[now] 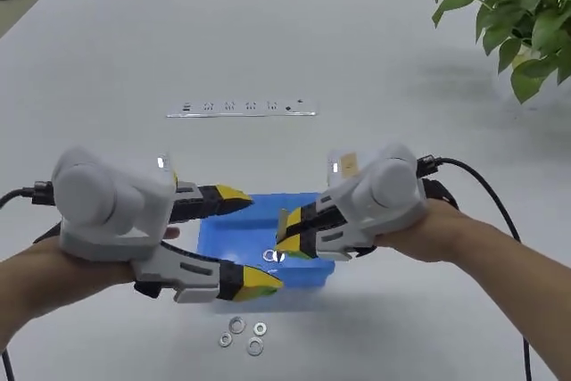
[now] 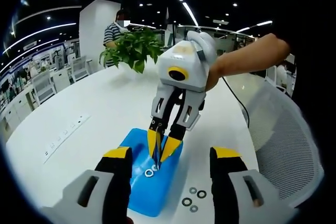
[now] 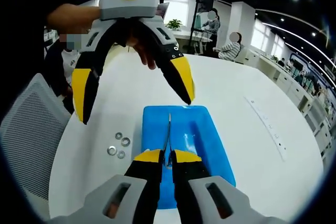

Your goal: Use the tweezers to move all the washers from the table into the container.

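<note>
— White surface in the head view: how far along?
— Four washers lie on it near the blue container; at least one more lies inside.
— Left gripper view?
— The left gripper gapes wide and holds nothing.
— Right gripper view?
— The right gripper clamps the tweezers above the container. I judge most is left. No readable writing.
</note>
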The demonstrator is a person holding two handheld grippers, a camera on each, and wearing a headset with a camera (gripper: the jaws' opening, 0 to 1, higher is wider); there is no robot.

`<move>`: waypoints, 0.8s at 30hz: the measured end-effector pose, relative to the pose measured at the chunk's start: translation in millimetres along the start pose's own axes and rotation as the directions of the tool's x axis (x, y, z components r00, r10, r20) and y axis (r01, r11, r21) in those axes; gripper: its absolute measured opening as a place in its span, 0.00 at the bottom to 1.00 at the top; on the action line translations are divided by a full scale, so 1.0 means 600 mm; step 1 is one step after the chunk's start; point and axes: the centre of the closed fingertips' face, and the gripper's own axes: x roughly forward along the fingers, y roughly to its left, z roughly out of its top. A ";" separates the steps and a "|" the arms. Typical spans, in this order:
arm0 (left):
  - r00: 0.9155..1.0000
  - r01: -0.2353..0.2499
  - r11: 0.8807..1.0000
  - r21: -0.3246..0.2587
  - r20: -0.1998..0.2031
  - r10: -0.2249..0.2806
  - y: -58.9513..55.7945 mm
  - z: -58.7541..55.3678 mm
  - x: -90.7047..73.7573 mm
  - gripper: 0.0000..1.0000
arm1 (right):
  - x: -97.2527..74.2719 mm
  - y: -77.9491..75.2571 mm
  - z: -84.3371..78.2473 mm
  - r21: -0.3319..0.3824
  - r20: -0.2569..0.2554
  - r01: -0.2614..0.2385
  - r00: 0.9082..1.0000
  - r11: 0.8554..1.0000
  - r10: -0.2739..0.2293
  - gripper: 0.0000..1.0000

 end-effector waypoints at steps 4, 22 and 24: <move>1.000 0.003 1.000 0.016 0.001 -0.003 0.009 0.003 0.005 0.58 | 0.004 -0.001 -0.006 0.004 -0.007 -0.006 1.000 1.000 0.006 0.08; 0.999 0.034 0.994 0.102 -0.015 -0.033 0.024 0.018 0.039 0.18 | 0.010 -0.002 -0.021 0.014 -0.022 -0.030 0.999 0.999 0.030 0.08; 0.999 0.042 0.994 0.103 -0.017 -0.040 0.023 0.017 0.042 0.16 | 0.010 -0.001 -0.020 0.011 -0.021 -0.031 0.999 0.999 0.032 0.08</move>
